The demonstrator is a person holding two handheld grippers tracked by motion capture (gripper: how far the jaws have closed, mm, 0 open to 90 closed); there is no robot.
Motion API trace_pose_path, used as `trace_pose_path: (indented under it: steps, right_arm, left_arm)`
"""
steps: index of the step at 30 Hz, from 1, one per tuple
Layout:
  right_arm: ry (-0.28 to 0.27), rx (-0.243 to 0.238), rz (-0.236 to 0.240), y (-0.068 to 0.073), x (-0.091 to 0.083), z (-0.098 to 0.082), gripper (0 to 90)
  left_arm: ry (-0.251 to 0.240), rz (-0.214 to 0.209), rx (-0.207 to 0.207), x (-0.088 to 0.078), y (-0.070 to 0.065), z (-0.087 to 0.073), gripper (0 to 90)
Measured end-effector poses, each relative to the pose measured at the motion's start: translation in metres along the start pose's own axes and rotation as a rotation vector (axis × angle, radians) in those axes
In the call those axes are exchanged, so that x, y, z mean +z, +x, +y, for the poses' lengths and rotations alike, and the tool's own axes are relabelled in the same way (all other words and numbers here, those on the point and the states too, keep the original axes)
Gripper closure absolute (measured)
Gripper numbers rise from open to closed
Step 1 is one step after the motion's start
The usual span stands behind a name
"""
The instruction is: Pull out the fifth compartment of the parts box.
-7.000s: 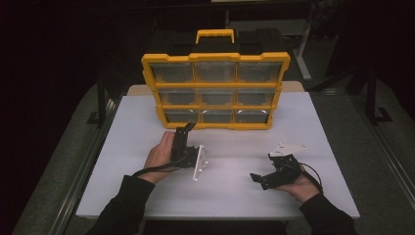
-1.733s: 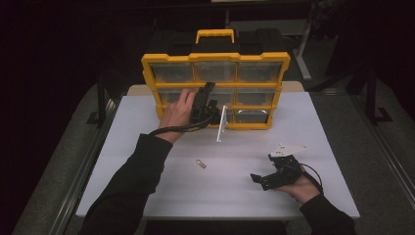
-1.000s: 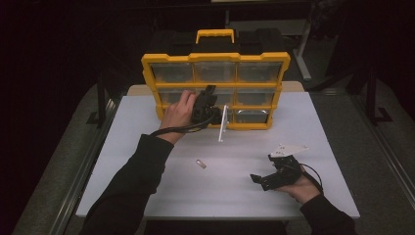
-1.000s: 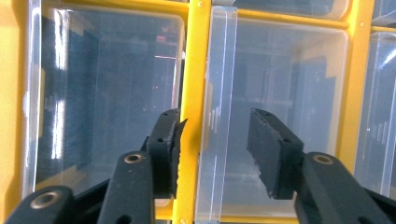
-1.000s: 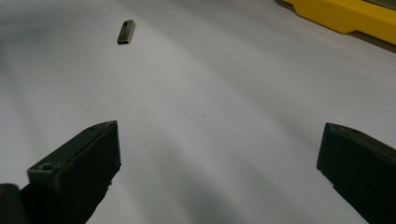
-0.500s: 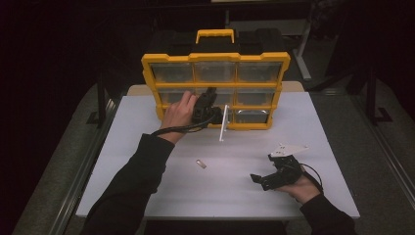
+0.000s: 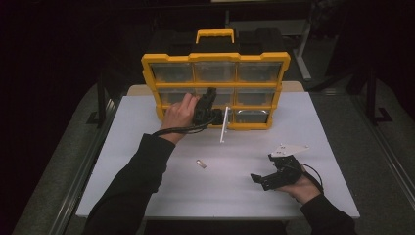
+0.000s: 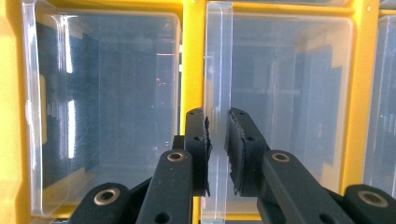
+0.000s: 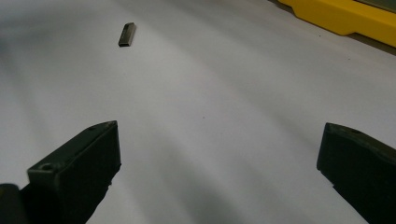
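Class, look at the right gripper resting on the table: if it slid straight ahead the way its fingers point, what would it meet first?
Probably the small metal piece lying on the white table, slightly left of the right gripper's line; otherwise bare table, though depth is uncertain.

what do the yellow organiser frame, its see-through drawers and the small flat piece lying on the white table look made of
Yellow organiser frame: likely moulded plastic, smooth with a soft sheen. See-through drawers: clear glossy plastic; the frame shows through them. Small flat piece: possibly metal, dark with a dull shine, too small to be sure. The left gripper has just closed on a drawer's front tab.
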State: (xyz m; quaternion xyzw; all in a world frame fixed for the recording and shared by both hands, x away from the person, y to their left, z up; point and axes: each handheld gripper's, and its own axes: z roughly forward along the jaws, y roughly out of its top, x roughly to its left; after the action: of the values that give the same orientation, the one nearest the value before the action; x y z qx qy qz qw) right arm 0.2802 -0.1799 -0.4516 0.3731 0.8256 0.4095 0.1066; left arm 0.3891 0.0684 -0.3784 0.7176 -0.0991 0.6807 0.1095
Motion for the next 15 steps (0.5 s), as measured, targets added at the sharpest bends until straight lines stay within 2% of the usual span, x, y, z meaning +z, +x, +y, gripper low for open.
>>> trace_pose_path:
  steps: [15]
  right_arm:
    - [0.002,0.003,0.0,0.0002,0.0002,0.0,0.0]
  left_arm:
    - [-0.003,-0.008,0.009,-0.0031,0.0001,0.0001,79.1]
